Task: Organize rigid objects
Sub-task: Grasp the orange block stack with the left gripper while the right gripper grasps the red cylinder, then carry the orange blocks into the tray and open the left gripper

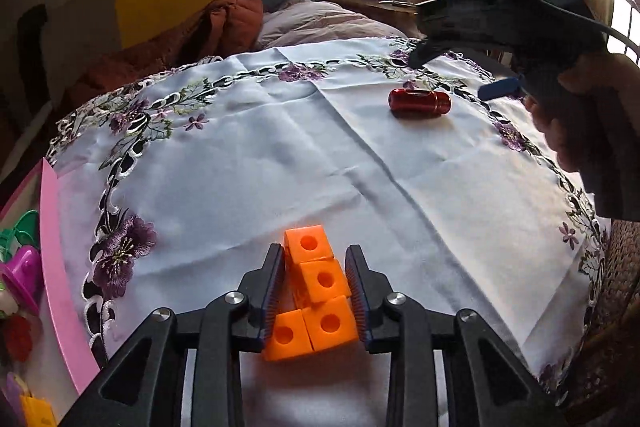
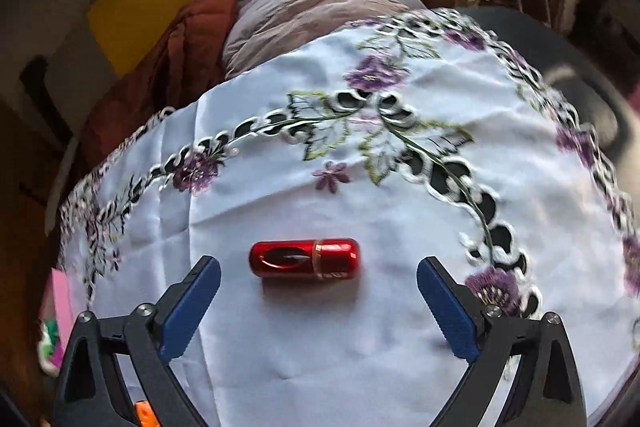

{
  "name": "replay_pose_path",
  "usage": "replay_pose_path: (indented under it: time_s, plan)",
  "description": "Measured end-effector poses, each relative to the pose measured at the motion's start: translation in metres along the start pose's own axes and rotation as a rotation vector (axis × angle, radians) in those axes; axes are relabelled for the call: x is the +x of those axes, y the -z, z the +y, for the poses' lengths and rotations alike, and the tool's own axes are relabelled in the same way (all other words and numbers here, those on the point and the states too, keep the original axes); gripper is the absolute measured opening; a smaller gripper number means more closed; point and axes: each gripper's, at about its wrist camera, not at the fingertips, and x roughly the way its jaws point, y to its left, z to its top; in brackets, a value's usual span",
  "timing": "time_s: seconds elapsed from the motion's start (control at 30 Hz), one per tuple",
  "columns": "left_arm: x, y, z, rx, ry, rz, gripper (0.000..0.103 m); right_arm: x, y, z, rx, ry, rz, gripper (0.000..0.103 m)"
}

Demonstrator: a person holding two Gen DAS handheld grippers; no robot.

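Here, my right gripper (image 2: 318, 311) hung with its fingers spread wide just short of the single red capsule (image 2: 304, 259), which lay alone near the tablecloth's (image 2: 280, 347) far right edge, its long axis crosswise to the fingers. My left gripper (image 1: 316, 291) pinched the one orange block piece (image 1: 314, 291), four joined cubes, at the near edge.

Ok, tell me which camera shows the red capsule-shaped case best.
The right wrist view: the red capsule-shaped case lies large and central on the white tablecloth, between the open right hand-held gripper fingers, untouched. The left wrist view shows it small and far off.
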Motion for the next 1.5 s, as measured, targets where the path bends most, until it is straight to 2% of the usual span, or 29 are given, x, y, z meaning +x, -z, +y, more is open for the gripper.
replay_pose_path:
  time_s: [0.4, 0.43, 0.47, 0.57, 0.7, 0.8, 0.87, 1.0, 1.13, 1.23, 1.3, 1.5]
  plan:
    - [0.0, 0.001, 0.003, -0.038, 0.016, -0.012, 0.031, 0.036, -0.006, 0.028, -0.142, 0.09, 0.03, 0.102]
    - [0.0, 0.001, 0.003, -0.038, 0.015, -0.013, 0.031, 0.037, -0.006, 0.029, -0.148, 0.092, 0.033, 0.098]
    - [0.0, 0.001, 0.003, -0.038, 0.014, -0.014, 0.031, 0.04, -0.004, 0.03, -0.161, 0.09, 0.04, 0.074]
    - [0.0, 0.001, 0.003, -0.04, 0.013, -0.017, 0.031, 0.044, 0.001, 0.037, -0.216, 0.128, 0.059, 0.075]
    - [0.0, 0.002, 0.003, -0.042, 0.011, -0.02, 0.031, 0.033, 0.002, 0.047, -0.253, 0.045, 0.027, 0.075]
    - [-0.001, 0.002, 0.002, -0.041, 0.007, -0.021, 0.031, 0.031, 0.009, 0.061, -0.301, -0.069, 0.054, 0.075]
    - [-0.001, 0.002, 0.002, -0.04, 0.005, -0.021, 0.031, 0.032, 0.014, 0.07, -0.341, -0.093, 0.069, 0.075]
    - [-0.001, 0.002, 0.002, -0.045, 0.005, -0.02, 0.031, 0.044, 0.021, 0.072, -0.374, -0.047, 0.112, 0.075]
    - [-0.004, 0.001, 0.002, -0.053, -0.007, -0.006, 0.031, 0.044, 0.022, 0.07, -0.376, -0.037, 0.102, 0.075]
    - [-0.01, -0.003, 0.006, -0.102, 0.005, 0.019, 0.027, 0.044, 0.024, 0.072, -0.399, -0.031, 0.092, 0.075]
    - [-0.019, -0.006, 0.008, -0.118, 0.005, 0.007, 0.024, 0.047, 0.026, 0.075, -0.415, -0.02, 0.09, 0.075]
    - [-0.05, -0.013, 0.014, -0.149, -0.012, -0.044, 0.023, 0.047, 0.028, 0.075, -0.424, -0.014, 0.087, 0.075]
